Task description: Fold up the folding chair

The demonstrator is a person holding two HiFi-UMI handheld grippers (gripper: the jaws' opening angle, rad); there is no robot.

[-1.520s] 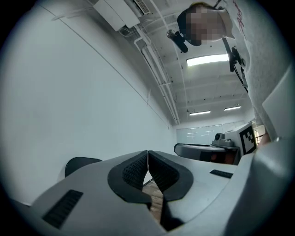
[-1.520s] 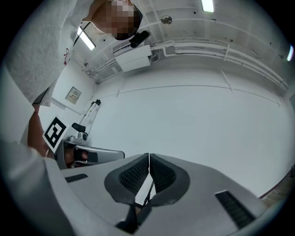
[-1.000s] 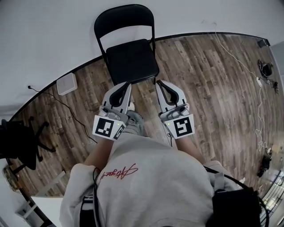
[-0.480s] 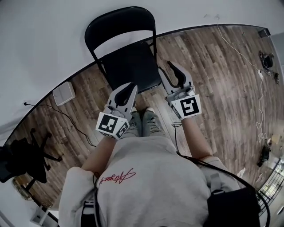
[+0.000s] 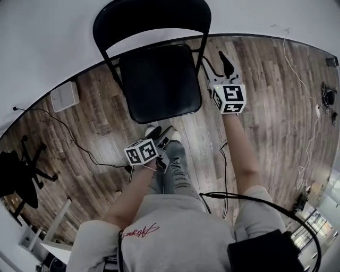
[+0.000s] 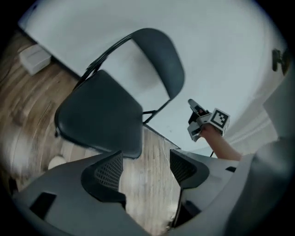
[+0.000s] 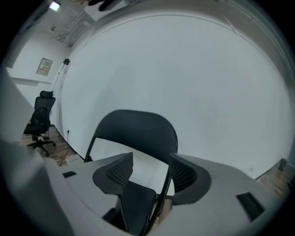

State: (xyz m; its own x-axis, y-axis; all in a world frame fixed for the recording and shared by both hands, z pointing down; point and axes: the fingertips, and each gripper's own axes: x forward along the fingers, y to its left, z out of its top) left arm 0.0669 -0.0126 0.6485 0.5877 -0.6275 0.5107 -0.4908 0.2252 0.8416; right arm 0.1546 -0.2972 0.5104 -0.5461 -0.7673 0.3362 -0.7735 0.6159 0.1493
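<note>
The black folding chair stands unfolded against the white wall, with its seat (image 5: 159,79) level and its backrest (image 5: 151,16) upright. My left gripper (image 5: 166,134) is low by the seat's (image 6: 99,115) front edge. Its jaws have just been opening and stand open with only floor between them. My right gripper (image 5: 219,64) is out at the chair's right side, beside the frame tube (image 7: 161,198). It has also just been opening and holds nothing. From there the backrest (image 7: 133,131) fills the view. The left gripper view shows the right gripper (image 6: 198,117) past the seat.
A white box (image 5: 65,95) sits on the wood floor by the wall, with a black cable (image 5: 79,141) running from it. An office chair (image 5: 18,175) stands far left. A white cable (image 5: 303,79) trails at the right. The person's shoes (image 5: 151,130) are under the seat's front edge.
Both grippers were shut and close together before the body. The left has dropped and rolled, the right has swung out to the chair's right side, and both have opened.
</note>
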